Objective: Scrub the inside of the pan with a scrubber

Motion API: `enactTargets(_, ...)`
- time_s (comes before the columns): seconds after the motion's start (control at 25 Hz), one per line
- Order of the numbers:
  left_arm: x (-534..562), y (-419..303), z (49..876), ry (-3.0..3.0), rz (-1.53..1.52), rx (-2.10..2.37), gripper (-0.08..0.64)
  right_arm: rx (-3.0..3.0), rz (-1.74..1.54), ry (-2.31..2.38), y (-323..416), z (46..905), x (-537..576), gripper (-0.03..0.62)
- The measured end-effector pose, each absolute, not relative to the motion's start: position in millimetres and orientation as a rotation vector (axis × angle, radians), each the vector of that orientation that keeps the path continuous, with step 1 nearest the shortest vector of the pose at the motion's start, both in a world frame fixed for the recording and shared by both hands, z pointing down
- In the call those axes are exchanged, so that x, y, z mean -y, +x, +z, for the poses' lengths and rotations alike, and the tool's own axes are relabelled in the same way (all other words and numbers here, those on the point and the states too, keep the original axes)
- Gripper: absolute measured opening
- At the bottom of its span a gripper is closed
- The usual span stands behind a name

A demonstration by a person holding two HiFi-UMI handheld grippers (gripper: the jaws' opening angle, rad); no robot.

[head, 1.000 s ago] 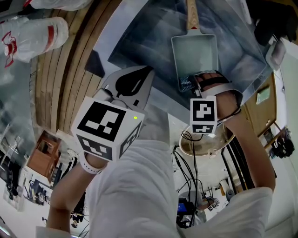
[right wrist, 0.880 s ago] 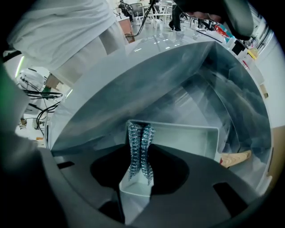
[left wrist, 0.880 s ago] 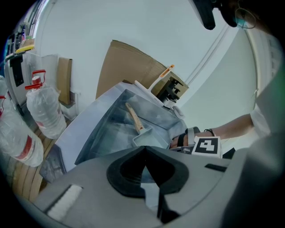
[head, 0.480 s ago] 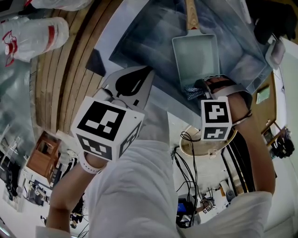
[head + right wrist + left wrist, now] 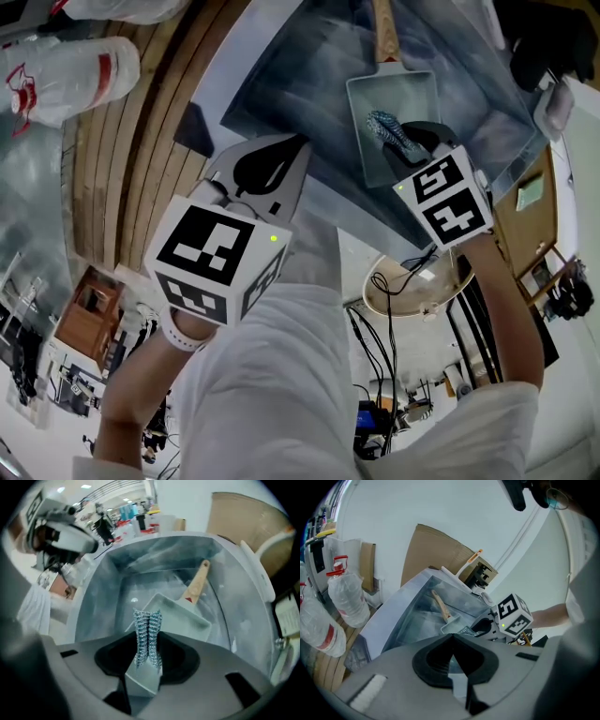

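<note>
A rectangular grey pan [image 5: 412, 94] with a wooden handle [image 5: 384, 28] lies in the steel sink [image 5: 300, 84]. My right gripper [image 5: 403, 141] is shut on a steel wool scrubber [image 5: 384, 127], which sits over the pan's inside near its left wall. In the right gripper view the scrubber [image 5: 147, 634] stands pinched between the jaws, with the pan [image 5: 183, 616] right beyond it. My left gripper [image 5: 298, 145] hovers at the sink's near left edge, shut with nothing in it. The left gripper view shows the pan [image 5: 451, 626] and the scrubber [image 5: 466, 631] past the shut left gripper [image 5: 451, 638].
Clear plastic bottles [image 5: 70, 70] lie on wooden slats [image 5: 141, 141] left of the sink. A cardboard sheet [image 5: 436, 550] leans behind the sink. A round bowl [image 5: 417, 291] and cables sit below the sink's near edge.
My right gripper has carried the scrubber from the pan's near rim forward and over the pan's inside, tilting as it went. The left gripper has stayed still.
</note>
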State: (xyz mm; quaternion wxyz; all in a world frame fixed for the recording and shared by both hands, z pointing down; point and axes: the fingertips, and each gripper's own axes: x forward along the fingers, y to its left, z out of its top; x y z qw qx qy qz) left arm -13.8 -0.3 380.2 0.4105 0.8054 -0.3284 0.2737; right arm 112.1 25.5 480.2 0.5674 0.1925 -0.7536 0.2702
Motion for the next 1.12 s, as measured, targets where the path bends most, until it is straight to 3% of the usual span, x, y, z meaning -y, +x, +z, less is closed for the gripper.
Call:
enactTargets(0.2, 2.3, -15.5, 381.5, 2.019, 0.686, 0.833, 0.005, 1.77, 1.011, 0.692, 104.0, 491.5, -3.7, 0.127)
enactTargets(0.44, 7.3, -19.4, 385.0, 2.005, 0.681, 0.847, 0.005, 1.723, 1.207, 0.756, 93.5, 509.1, 4.8, 0.129)
enactTargets(1.12, 9.7, -25.8, 387.0, 1.986, 0.661, 0.863, 0.005, 1.637, 1.201, 0.775, 83.1, 514.0, 6.0, 0.143)
